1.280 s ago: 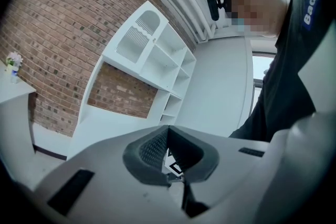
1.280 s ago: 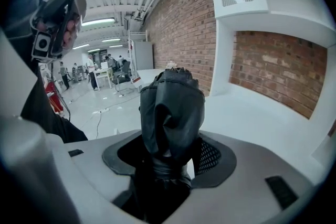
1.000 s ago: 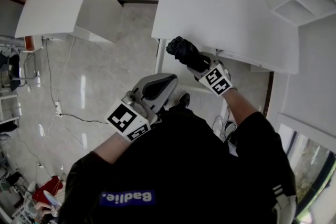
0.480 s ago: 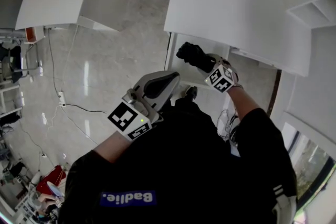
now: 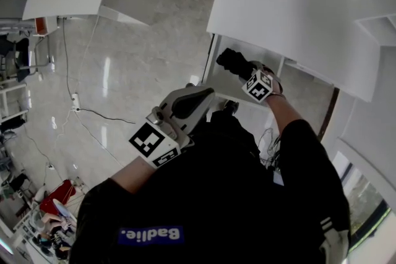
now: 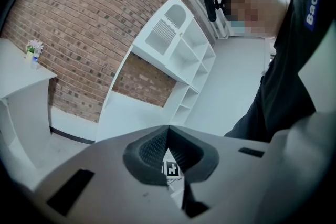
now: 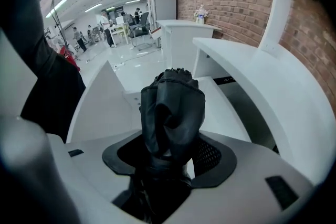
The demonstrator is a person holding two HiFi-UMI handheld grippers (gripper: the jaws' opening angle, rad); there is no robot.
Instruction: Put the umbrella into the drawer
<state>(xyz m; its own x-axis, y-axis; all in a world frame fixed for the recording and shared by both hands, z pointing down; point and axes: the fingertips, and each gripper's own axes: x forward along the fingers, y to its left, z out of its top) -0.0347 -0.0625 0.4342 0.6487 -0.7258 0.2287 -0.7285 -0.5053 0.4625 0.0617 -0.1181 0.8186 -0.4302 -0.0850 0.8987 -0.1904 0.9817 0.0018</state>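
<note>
Now the right gripper [image 5: 245, 75] sits lower than a second ago and tips more steeply downward; it is clenched on the folded black umbrella [image 5: 230, 61], whose bundled end sticks out past the jaws in the right gripper view [image 7: 172, 107]. A second ago the umbrella lay against the front edge of the desk top [image 5: 291, 3]; now it is below that edge, in front of the white drawer [image 5: 216, 85] under the desk, near it but not yet inside as far as the head view shows. The grip itself is unchanged; the jaws stand wide only because the bundle is thick.

The left gripper [image 5: 204, 94] stays close to the person's body, well apart from the drawer; its jaws are together with nothing between them [image 6: 168, 140].

So the carry looks nearly done, I judge; what remains is to bring the umbrella down into the drawer and let go; whether the drawer is pulled out far enough to take the umbrella's length I cannot tell from these views.
</note>
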